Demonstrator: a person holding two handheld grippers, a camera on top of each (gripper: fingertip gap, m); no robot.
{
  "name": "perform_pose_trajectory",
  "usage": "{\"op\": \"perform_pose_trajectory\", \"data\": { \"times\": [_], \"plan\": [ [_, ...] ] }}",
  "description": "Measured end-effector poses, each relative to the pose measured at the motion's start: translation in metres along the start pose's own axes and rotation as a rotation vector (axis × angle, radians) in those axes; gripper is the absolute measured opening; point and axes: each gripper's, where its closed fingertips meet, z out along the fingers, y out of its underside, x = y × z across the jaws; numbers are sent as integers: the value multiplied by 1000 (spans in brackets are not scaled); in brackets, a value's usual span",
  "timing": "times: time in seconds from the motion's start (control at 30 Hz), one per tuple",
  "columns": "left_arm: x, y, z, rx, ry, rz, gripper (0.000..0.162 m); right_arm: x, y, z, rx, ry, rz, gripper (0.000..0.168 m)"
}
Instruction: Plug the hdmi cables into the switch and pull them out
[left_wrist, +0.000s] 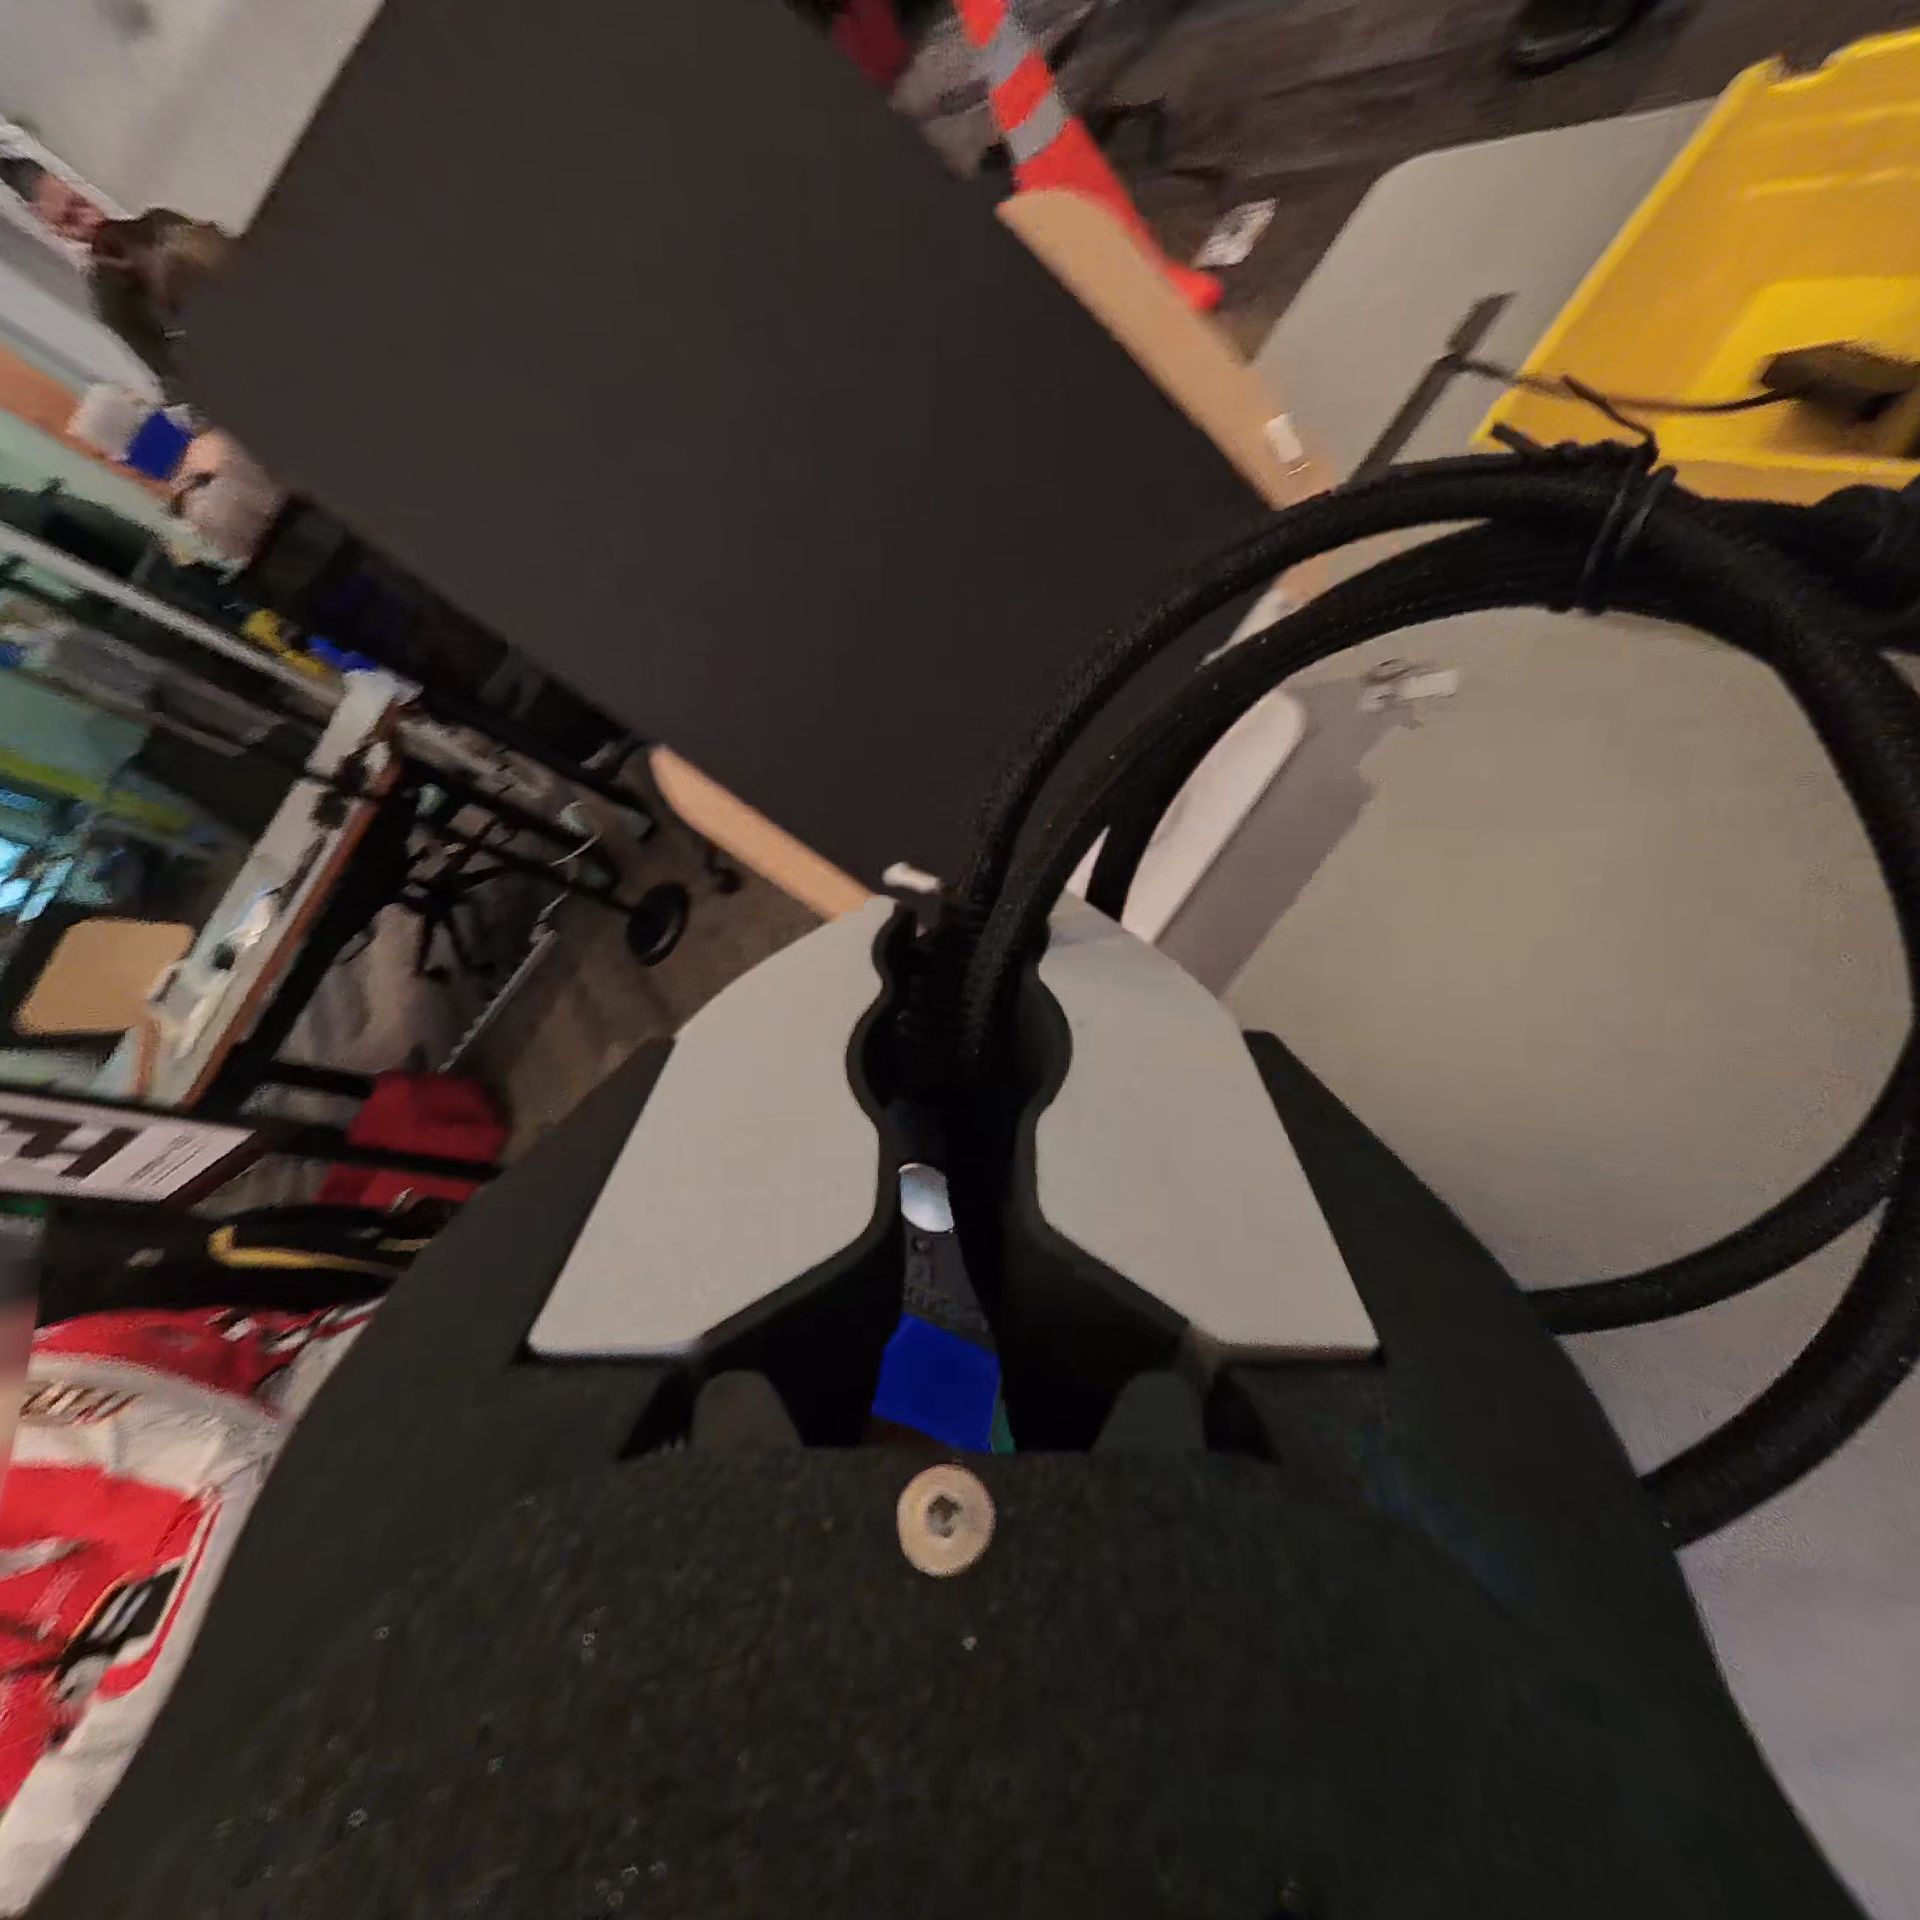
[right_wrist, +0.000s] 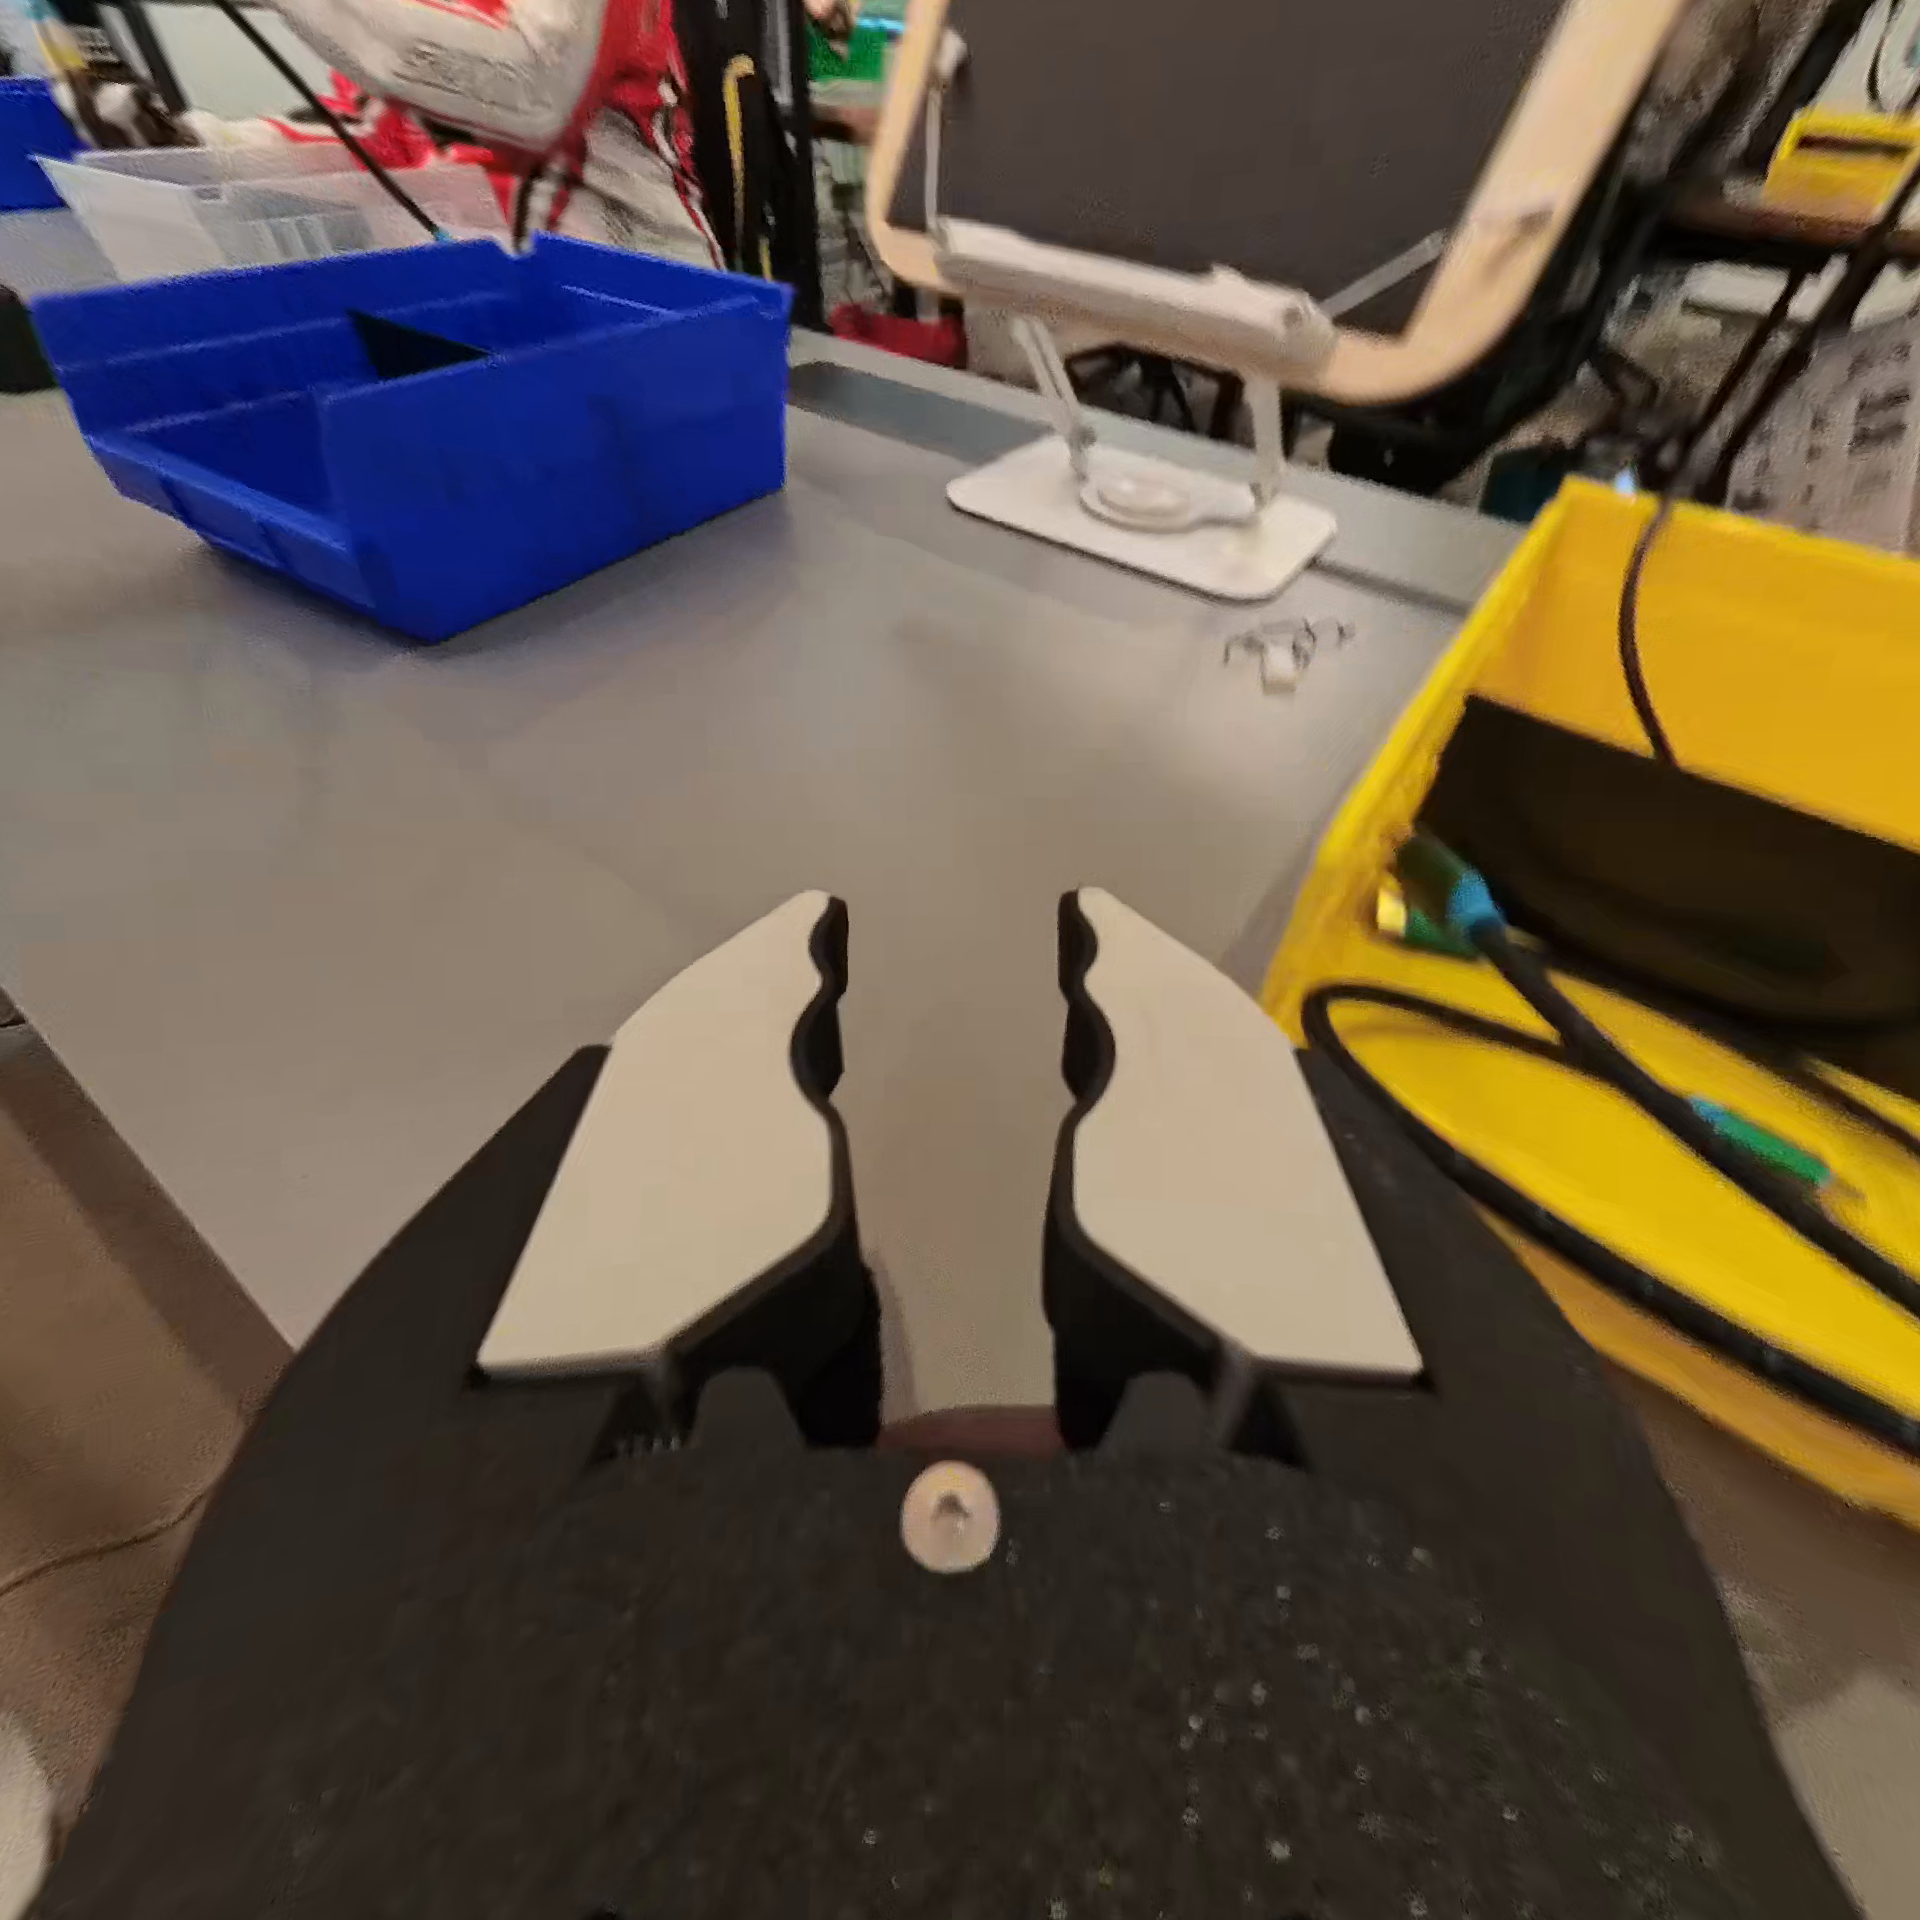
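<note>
Two grippers in play: the left gripper (left_wrist: 951, 935) is pinched tight on a black braided HDMI cable (left_wrist: 1299, 582), its plug end with blue tape sitting deep between the grey, scalloped fingers (left_wrist: 748, 1164) while the coil loops away to the yellow bin's (left_wrist: 1714, 260) side. The right gripper (right_wrist: 954, 925) hangs over the matte grey table (right_wrist: 468, 831), fingers spread and empty, the bin just beside it holding the boxy black switch (right_wrist: 1662, 883) and more cables (right_wrist: 1558, 1226) with green-and-blue-taped plugs.
</note>
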Motion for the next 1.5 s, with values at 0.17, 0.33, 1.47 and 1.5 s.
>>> {"op": "perform_pose_trajectory", "data": {
  "times": [0.17,0.33,1.47,1.5],
  "plan": [
    [77,-58,7,60,204,-20,17,-40,-45,27,80,-178,72,49],
    [129,-82,42,92,251,-95,18,-64,-124,59,287,-276,154,54],
    [78,71,-16,509,484,-932,67,-118,-161,167,263,-442,332,28],
    [74,63,-20,570,513,-984,62,-117,-159,167,263,-434,344,28]
  ]
}}
